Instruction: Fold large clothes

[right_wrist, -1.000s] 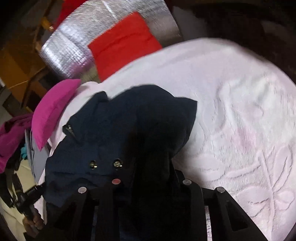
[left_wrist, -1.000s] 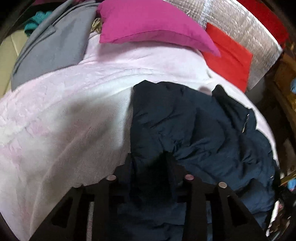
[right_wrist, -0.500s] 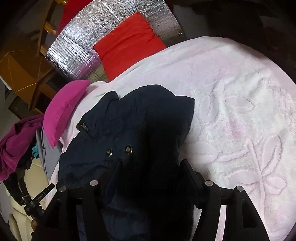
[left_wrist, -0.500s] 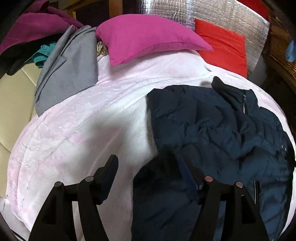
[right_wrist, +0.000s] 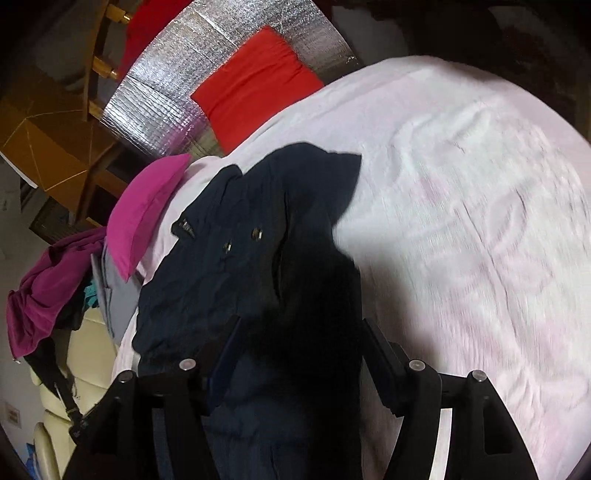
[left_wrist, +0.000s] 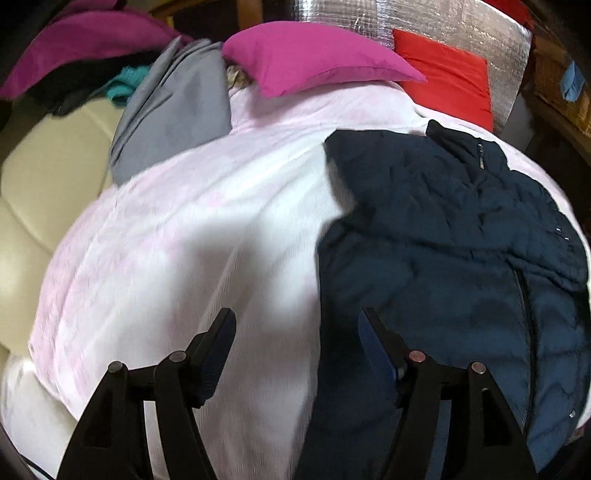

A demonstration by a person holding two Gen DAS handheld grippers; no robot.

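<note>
A navy quilted jacket (left_wrist: pixel 443 240) lies crumpled on a pale pink blanket (left_wrist: pixel 184 240), its collar and zip toward the far side. My left gripper (left_wrist: pixel 295 326) hangs open above the jacket's left edge, with blanket under the left finger and jacket under the right one. In the right wrist view the jacket (right_wrist: pixel 229 266) shows two snap buttons and a small label. My right gripper (right_wrist: pixel 301 328) is open above its dark near part, and the pads are clear of the cloth. The blanket (right_wrist: pixel 461 184) spreads out to the right.
A magenta pillow (left_wrist: pixel 314 55) and a red cushion (left_wrist: pixel 447 77) lie at the bed's far end against a silver foil mat (left_wrist: pixel 424 18). A grey garment (left_wrist: pixel 173 110) and a pile of magenta clothes (right_wrist: pixel 44 288) sit at the left over a cream seat (left_wrist: pixel 44 166).
Both grippers went from shut on the jacket's cloth to open and let it go. Both have drawn back and up, so more of the bed shows.
</note>
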